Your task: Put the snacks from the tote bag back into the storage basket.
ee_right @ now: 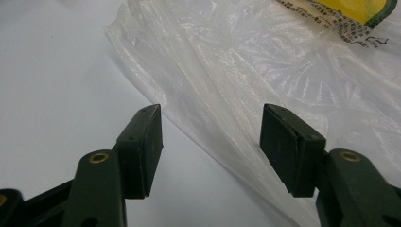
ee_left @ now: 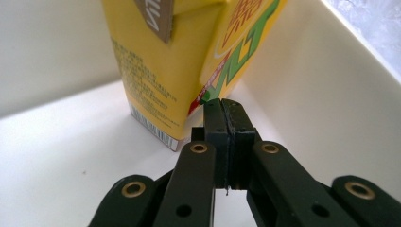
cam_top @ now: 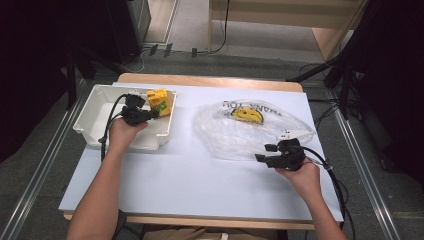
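Right across the middle of the room stands a wooden table topped with a pale white sheet (cam_top: 175, 180), and on its left end sits a shallow white plastic bin (cam_top: 95, 115). To the right of the bin, well apart from it, lies a crumpled clear plastic bag (cam_top: 240, 135) printed with a yellow smiley face and upside-down lettering. Inside the bin, in its far right corner, stands a yellow drink carton (cam_top: 161, 101) with green and red print, upright against the wall. The person's left hand (cam_top: 122, 132) reaches over the bin's near rim, and the left gripper (ee_left: 222, 118) points at the carton's lower edge with its jaws pressed flat together, nothing between them; whether the tips touch the carton I cannot tell. The right hand (cam_top: 300, 175) rests near the bag's front edge, and the right gripper (ee_right: 210, 142) has its jaws spread wide, empty, straddling the bag's rim just above the sheet.
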{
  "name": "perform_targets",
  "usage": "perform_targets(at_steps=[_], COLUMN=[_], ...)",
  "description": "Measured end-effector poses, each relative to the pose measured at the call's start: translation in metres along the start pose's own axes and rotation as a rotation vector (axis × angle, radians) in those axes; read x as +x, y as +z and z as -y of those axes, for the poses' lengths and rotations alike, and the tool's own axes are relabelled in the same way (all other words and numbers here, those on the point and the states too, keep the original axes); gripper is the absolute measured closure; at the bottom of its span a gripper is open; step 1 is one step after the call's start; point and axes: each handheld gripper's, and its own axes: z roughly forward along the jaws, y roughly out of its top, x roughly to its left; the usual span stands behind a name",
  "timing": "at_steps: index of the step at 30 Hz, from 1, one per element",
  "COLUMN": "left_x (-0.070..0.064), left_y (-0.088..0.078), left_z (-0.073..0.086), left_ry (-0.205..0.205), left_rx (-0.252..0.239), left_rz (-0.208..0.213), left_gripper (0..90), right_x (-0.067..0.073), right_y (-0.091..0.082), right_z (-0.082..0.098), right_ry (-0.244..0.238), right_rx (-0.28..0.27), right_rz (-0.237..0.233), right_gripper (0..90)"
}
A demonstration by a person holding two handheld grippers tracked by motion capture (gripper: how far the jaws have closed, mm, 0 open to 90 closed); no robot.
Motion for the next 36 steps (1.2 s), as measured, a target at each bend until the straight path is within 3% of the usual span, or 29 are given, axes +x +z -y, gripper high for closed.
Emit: perform_targets(at_steps=[24,36], left_x=[0.015,0.018], left_y=[0.002,0.004], left_z=[0.0,-0.002], left_ry=[-0.058,-0.065], left_rx=[-0.033,-0.04], left_rz=[-0.025,-0.023], left_gripper=[90.0,88.8], right_x=[0.0,0.0], right_y=[0.001,0.002], right_z=[0.0,0.0], right_ry=[0.003,0.003], right_rx=[0.006,0.007], right_rz=[0.001,0.001], right_gripper=[40.7,40.8])
